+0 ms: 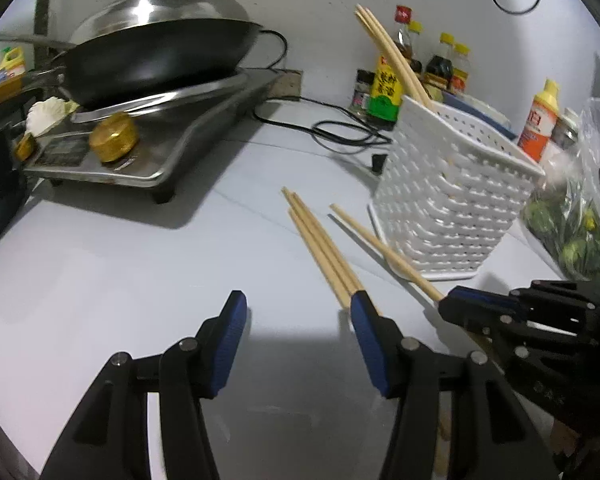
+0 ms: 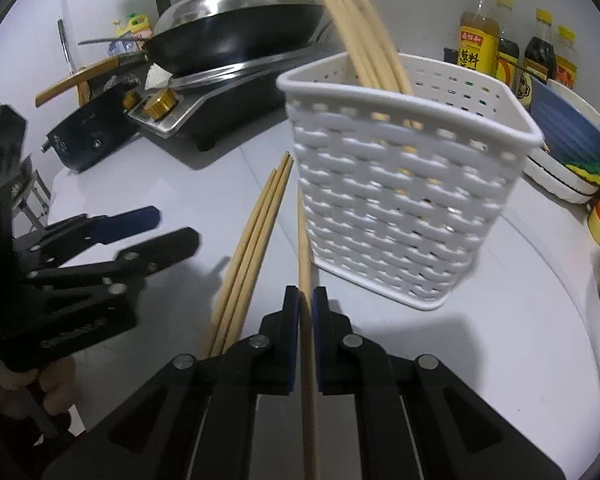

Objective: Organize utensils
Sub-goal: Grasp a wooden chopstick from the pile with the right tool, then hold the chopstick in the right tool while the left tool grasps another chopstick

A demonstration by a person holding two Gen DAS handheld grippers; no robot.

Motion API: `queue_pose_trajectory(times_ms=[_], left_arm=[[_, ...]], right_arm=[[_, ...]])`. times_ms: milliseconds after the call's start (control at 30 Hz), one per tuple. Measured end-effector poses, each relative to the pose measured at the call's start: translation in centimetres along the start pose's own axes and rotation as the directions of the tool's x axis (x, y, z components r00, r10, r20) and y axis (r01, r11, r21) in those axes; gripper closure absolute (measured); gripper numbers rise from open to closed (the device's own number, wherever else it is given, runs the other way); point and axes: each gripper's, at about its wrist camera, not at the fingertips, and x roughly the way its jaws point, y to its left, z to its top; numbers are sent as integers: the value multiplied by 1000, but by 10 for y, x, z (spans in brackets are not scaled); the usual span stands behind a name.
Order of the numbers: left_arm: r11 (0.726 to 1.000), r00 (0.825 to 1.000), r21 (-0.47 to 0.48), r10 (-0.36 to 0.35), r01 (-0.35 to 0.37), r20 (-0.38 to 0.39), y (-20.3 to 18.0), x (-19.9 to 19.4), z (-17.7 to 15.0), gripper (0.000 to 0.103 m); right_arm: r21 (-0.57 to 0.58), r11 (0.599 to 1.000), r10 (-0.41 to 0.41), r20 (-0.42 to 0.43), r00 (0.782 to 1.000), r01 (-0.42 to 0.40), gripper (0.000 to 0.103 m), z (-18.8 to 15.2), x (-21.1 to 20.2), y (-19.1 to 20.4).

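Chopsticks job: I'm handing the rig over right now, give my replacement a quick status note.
Right tongs: shut on a single chopstick lying beside the white basket, not yet lifted clear.
Left tongs: open, empty, beside the three loose chopsticks on the counter.
Done: several chopsticks already stand in the basket.
Left: drop the held one in, then the three loose ones.

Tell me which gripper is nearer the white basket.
Right. The right gripper, shut on a single chopstick, sits just before the white basket; the open left gripper is farther left.
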Motion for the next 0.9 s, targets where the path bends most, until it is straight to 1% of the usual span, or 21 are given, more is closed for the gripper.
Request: queue_pose_trajectory(times_ms=[167, 300, 333, 467, 533, 600, 733, 900], left_arm=[[999, 999, 28, 37, -36, -37, -12, 11, 2, 49], [998, 997, 52, 48, -45, -55, -20, 19, 2, 49], [997, 996, 62, 55, -51, -70, -22, 22, 1, 48], [993, 994, 88, 86, -81, -64, -24, 23, 1, 48], [989, 992, 114, 100, -90, -83, -25, 26, -1, 48], [990, 992, 116, 94, -84, -82, -22, 26, -2, 48], [983, 988, 149, 120, -105, -94, -21, 25, 1, 48], [981, 989, 173, 103, -84, -109, -19, 29, 5, 47]], right_arm=[[-19, 1000, 25, 1, 1000, -25, 97, -8, -4, -8], [-16, 999, 51, -3, 999, -51, 97, -12, -4, -15], [-15, 998, 55, -3, 998, -55, 97, -13, -5, -16], [-20, 998, 63, -5, 998, -63, 97, -14, -4, -16], [-19, 998, 67, -7, 998, -67, 97, -15, -5, -17], [-23, 998, 67, -13, 998, -67, 97, -16, -4, -17], [-39, 997, 61, -25, 998, -62, 97, -17, -4, -15], [-47, 997, 53, -44, 998, -55, 96, -12, -2, -16]])
